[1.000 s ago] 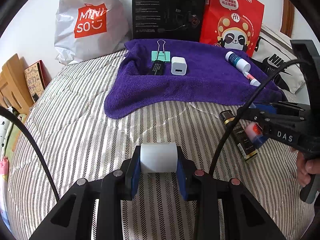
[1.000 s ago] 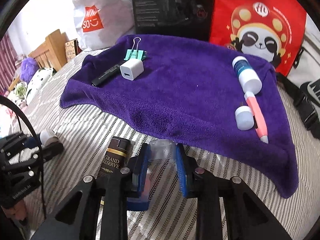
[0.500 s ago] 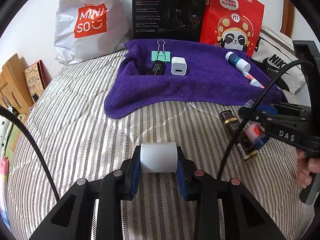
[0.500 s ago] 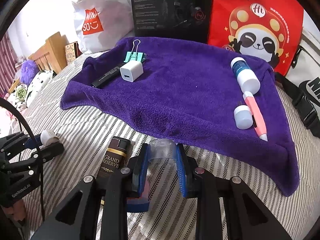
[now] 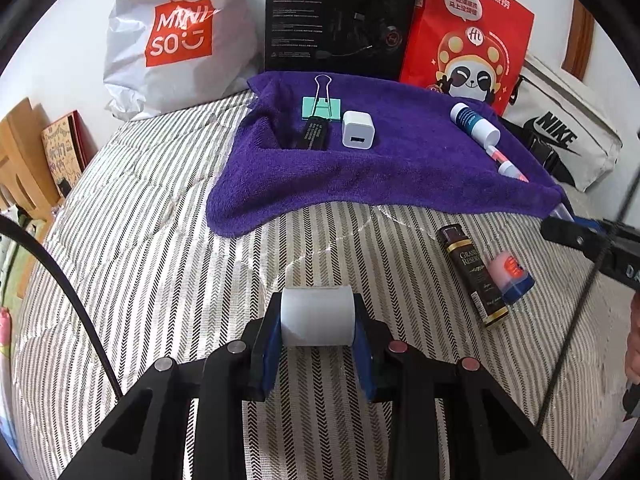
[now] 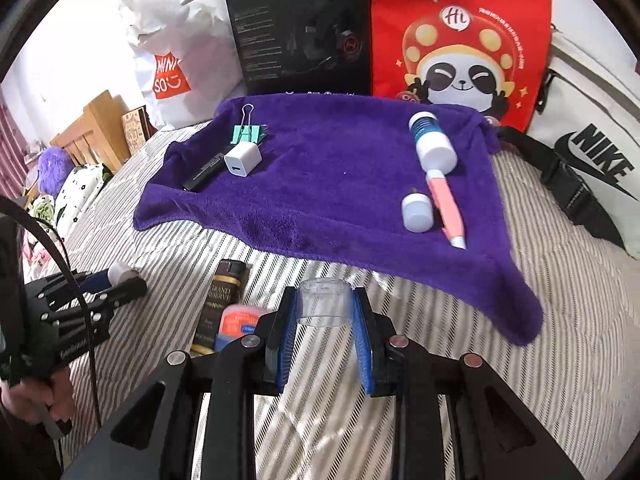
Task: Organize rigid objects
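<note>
My left gripper (image 5: 318, 320) is shut on a white cylinder (image 5: 318, 314), held just above the striped bedcover. In the right wrist view it shows at the left (image 6: 122, 280). My right gripper (image 6: 326, 312) is shut on a clear plastic cap (image 6: 326, 300) near the front edge of the purple towel (image 6: 340, 184). A pink-and-blue stick (image 5: 510, 274) lies uncapped on the bed beside a dark "Grand Reserve" bar (image 5: 472, 276). On the towel lie a green binder clip (image 5: 320, 106), a white charger (image 5: 357, 130), a black stick (image 5: 314, 134), a blue-and-white bottle (image 6: 432, 140), a pink pen (image 6: 444, 208) and a small white bottle (image 6: 417, 212).
Behind the towel stand a white Miniso bag (image 5: 176, 40), a black box (image 5: 340, 16) and a red panda bag (image 5: 468, 40). A white Nike bag (image 6: 592, 152) lies at the right. A wooden headboard (image 6: 96, 128) and soft toys are at the left. A hand (image 6: 28, 400) holds the left gripper.
My right gripper has risen and moved toward the towel with the clear cap, leaving the pink-and-blue stick on the bed. The left gripper has stayed put with its white cylinder.
</note>
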